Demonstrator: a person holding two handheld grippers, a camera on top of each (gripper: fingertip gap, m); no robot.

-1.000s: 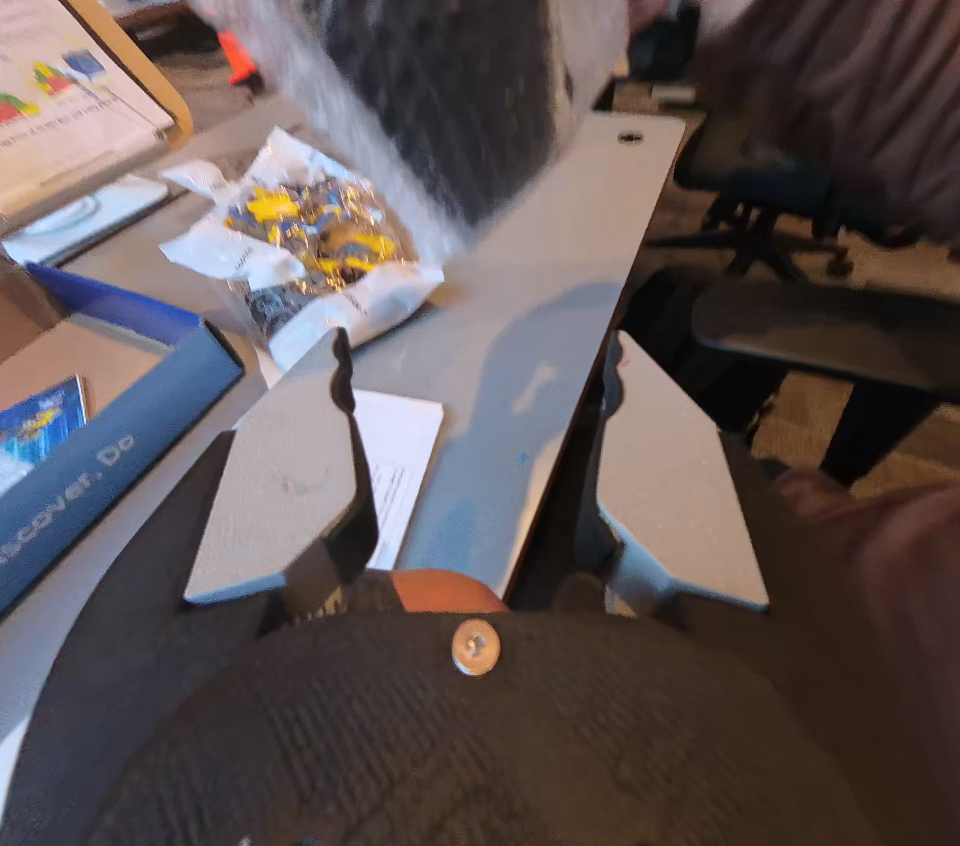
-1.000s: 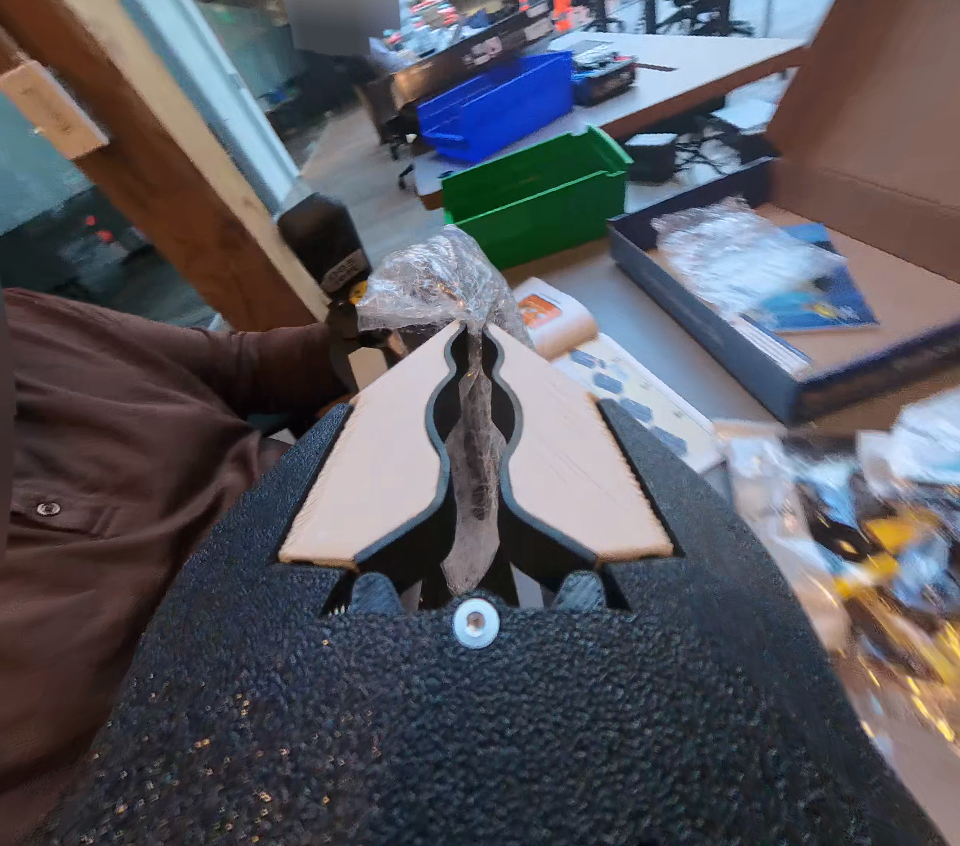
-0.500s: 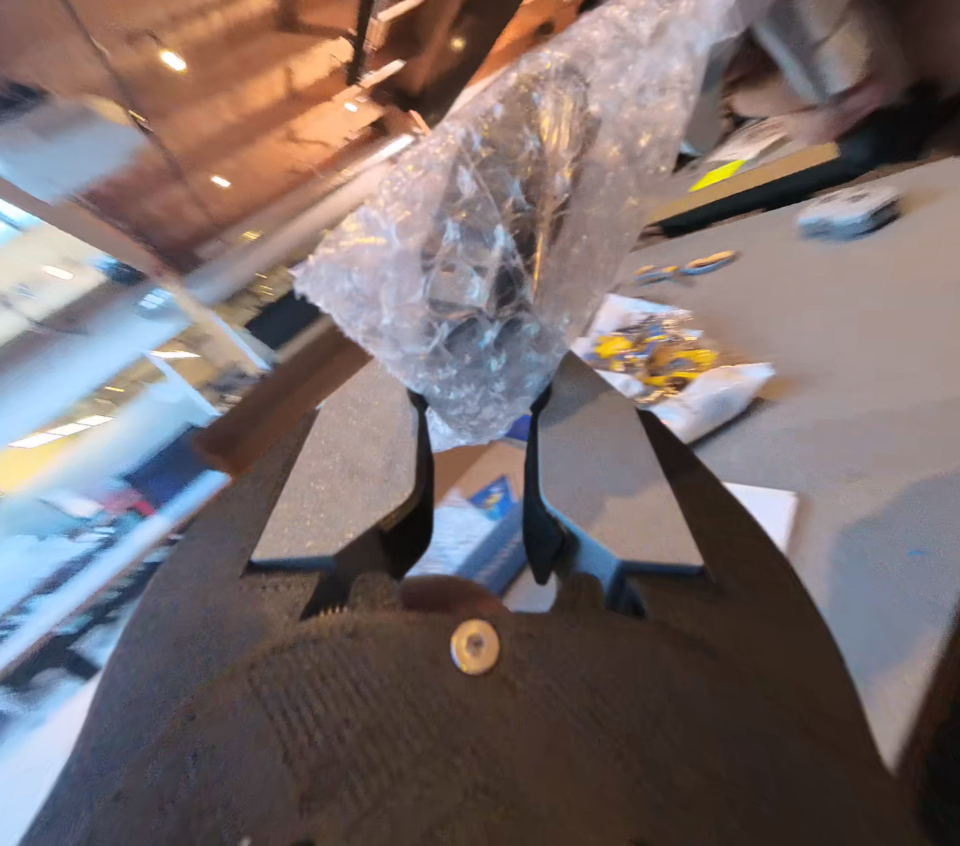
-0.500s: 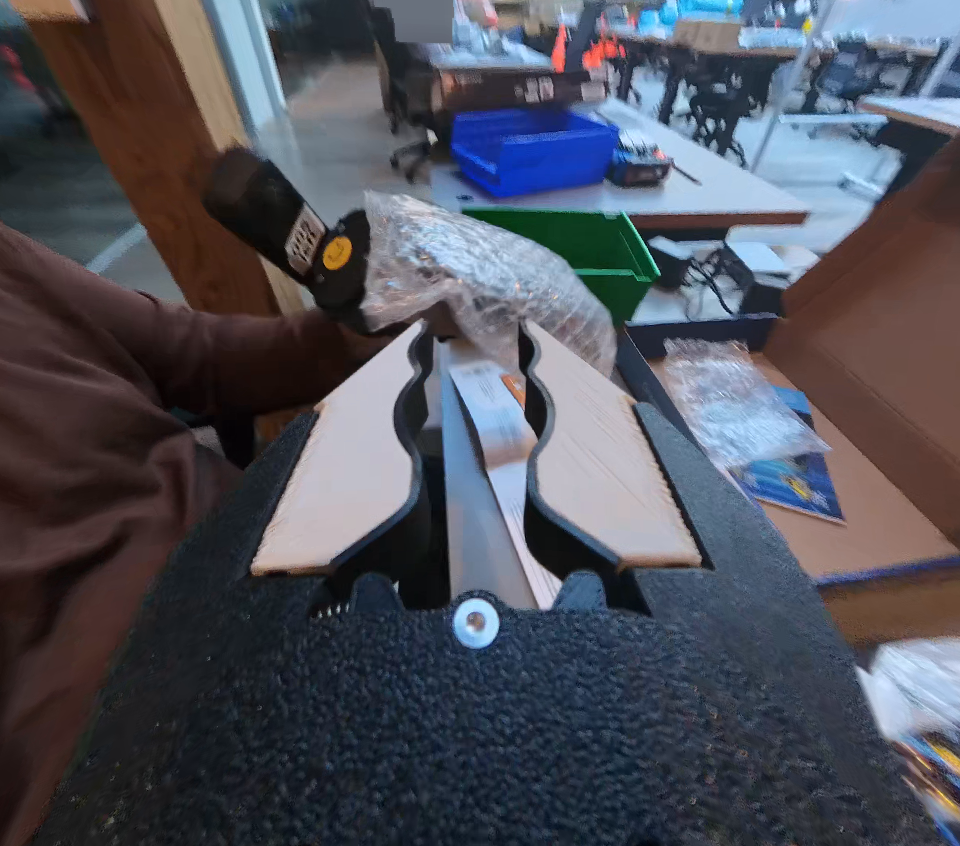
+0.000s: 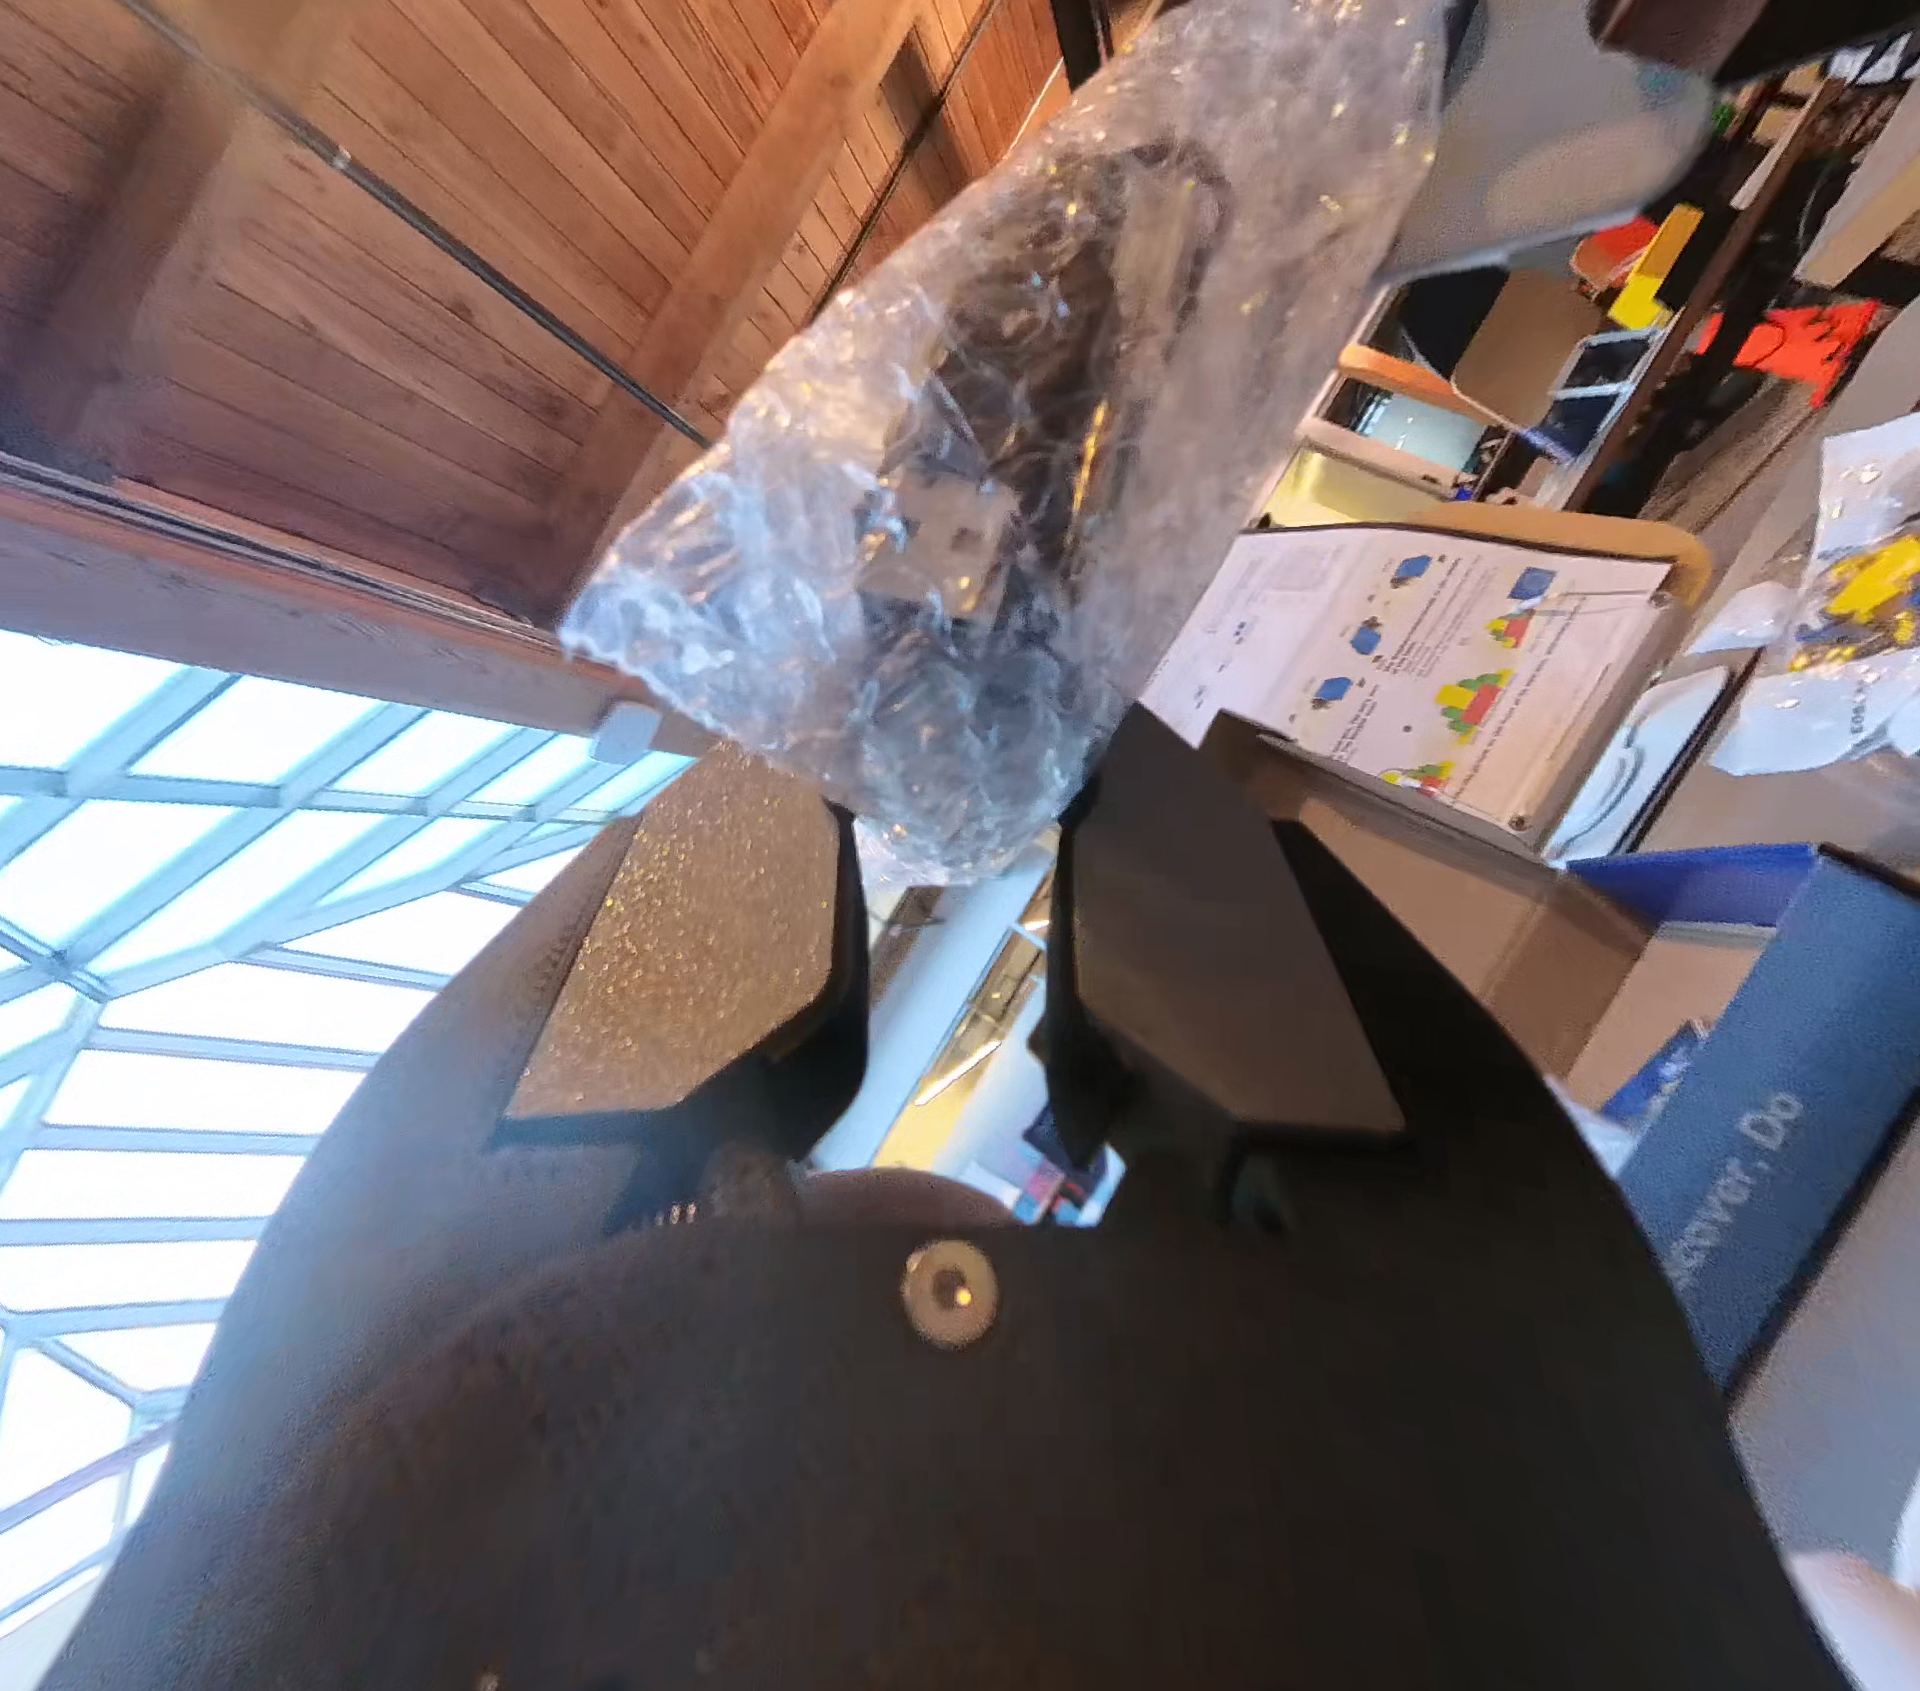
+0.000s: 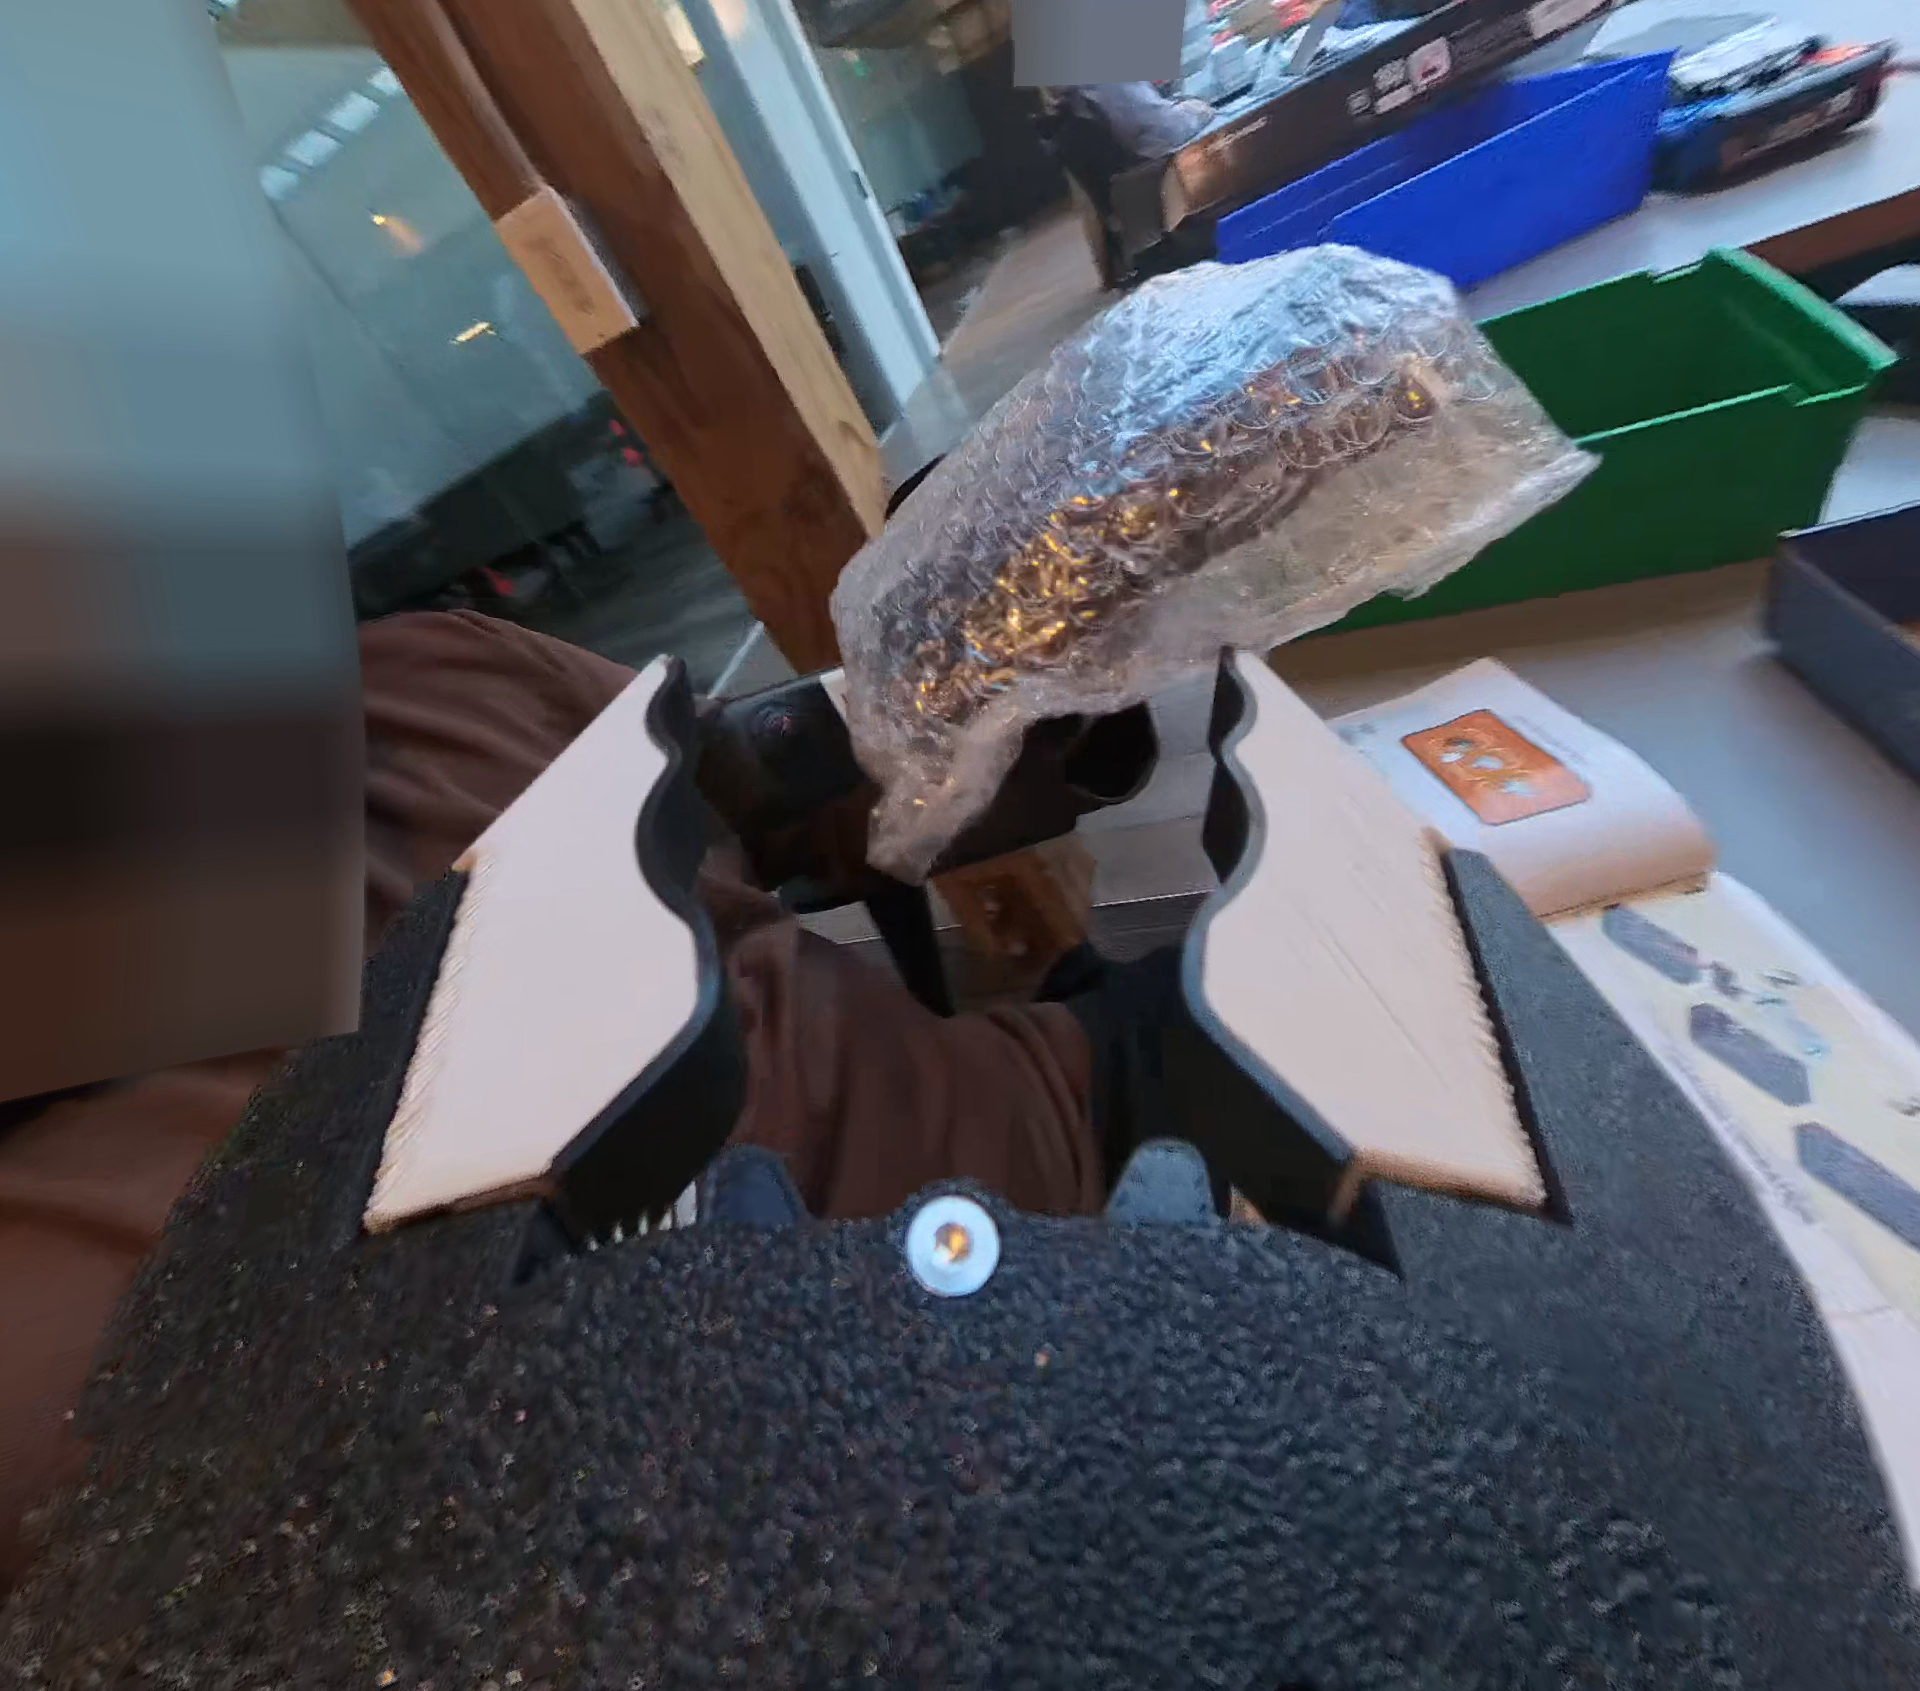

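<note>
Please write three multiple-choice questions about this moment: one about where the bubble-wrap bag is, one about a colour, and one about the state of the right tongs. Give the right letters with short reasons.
1. Where is the bubble-wrap bag?
A. On a chair
B. Clamped in the left tongs
C. On a shelf

2. In the right wrist view, what colour is the bin just behind the bag?
A. Red
B. Yellow
C. Green

3. What is the state of the right tongs?
A. Open, holding nothing
B. Shut on the bag
C. Shut on a booklet

Answers:
1 B: the bag's lower end sits pinched between the two fingers in the left wrist view.
2 C: the bin's walls are plainly green.
3 A: the two fingers stand wide apart and the bag is beyond them.
</note>
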